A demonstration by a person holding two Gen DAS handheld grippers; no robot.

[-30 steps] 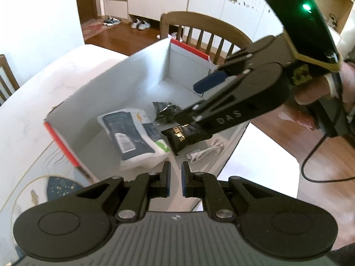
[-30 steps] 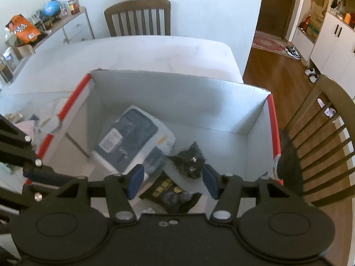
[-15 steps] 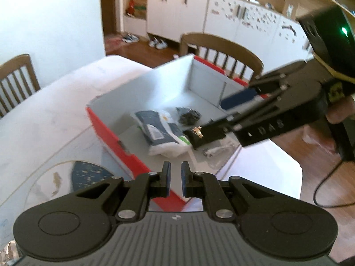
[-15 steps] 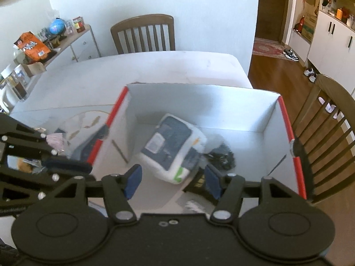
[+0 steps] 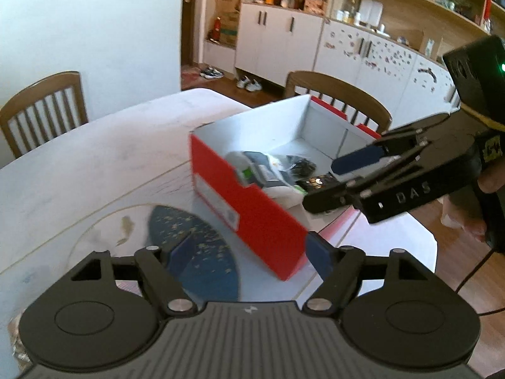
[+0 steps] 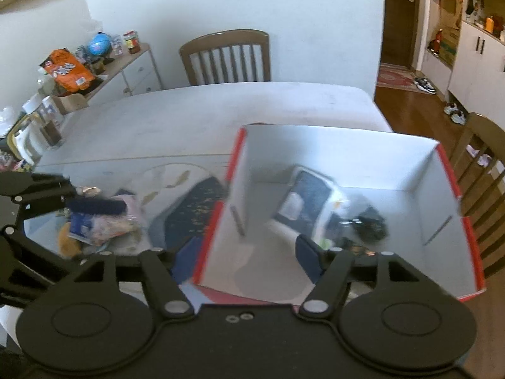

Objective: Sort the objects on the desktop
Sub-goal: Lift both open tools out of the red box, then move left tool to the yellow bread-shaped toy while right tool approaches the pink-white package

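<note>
- My left gripper [image 5: 249, 254] has its jaws opening, already spread wide, with nothing between the blue pads [image 5: 318, 254]; only the table's dark oval print and the near corner of the red box [image 5: 240, 195] show through the gap.
- My right gripper [image 6: 249, 260] is opening too and holds nothing; its pads straddle the box's near red wall, one outside it and one over the white floor inside.
- In the box lie a white-and-navy packet [image 6: 311, 199], a crumpled dark wrapper [image 6: 371, 224] and a small black sachet [image 5: 317, 182], so that much looks sorted.
- The unsorted pile of small packets [image 6: 101, 224] lies on the table [image 6: 205, 113] beside the box, just under my left gripper's finger as the right camera sees it.
- Risk: both views are smeared, so I judge my hands are moving fast; a reach into that loose heap at this pace could scatter it or pinch two packets at once.
- Risk: my right fingers sit close to the box wall; a careless swing could catch the rim and shove or tip the light cardboard box.
- Risk: my two grippers are near each other, and crossing paths could knock them together.
- Both my grippers pitch steeply down toward the table, left over the tabletop beside the box, right above the box's near edge.
</note>
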